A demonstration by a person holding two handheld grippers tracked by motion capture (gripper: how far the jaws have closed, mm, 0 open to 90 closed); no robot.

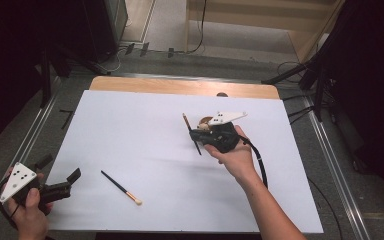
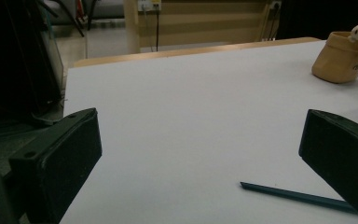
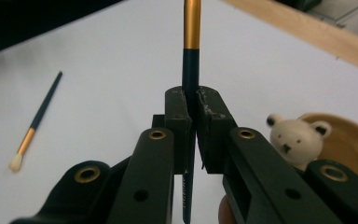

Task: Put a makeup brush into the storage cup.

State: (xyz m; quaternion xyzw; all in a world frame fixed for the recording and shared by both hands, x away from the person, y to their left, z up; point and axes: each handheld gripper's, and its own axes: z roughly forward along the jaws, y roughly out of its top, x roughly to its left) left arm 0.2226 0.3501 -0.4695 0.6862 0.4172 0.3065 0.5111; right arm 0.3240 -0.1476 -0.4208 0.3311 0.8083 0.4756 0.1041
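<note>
- Left gripper [image 1: 62, 186] is held at the desk's near left corner, just over the white sheet [image 1: 145, 130]; jaws are seen wide apart in the left gripper view w/ nothing between them.
- A second brush [image 1: 121, 187] is lying flat on the sheet near the near edge, just right of the left gripper; pale bristle tip is pointed toward the near edge, dark handle toward the left. Its handle end [image 2: 298, 196] is seen low between the open jaws, not touched.
- Right gripper [image 1: 196, 134] is held above the sheet right of centre, closer to the far edge. Its jaws are clamped on a brush [image 3: 191, 46], gripped on the dark handle just below the gold band; bristle end can't be seen.
- A tan cup [image 2: 342, 58] w/ a small bear figure [image 3: 298, 137] on its rim is standing right behind that gripper, toward the far right.
- Judged step: held brush is being carried to the cup.
- Risks: the grip is narrow and the brush sticks out far both ways, so it could pivot or slip in the pads. The bear or rim could be struck by the lower end, and the light cup tipped or pushed. If released too high, the brush may bounce out.
</note>
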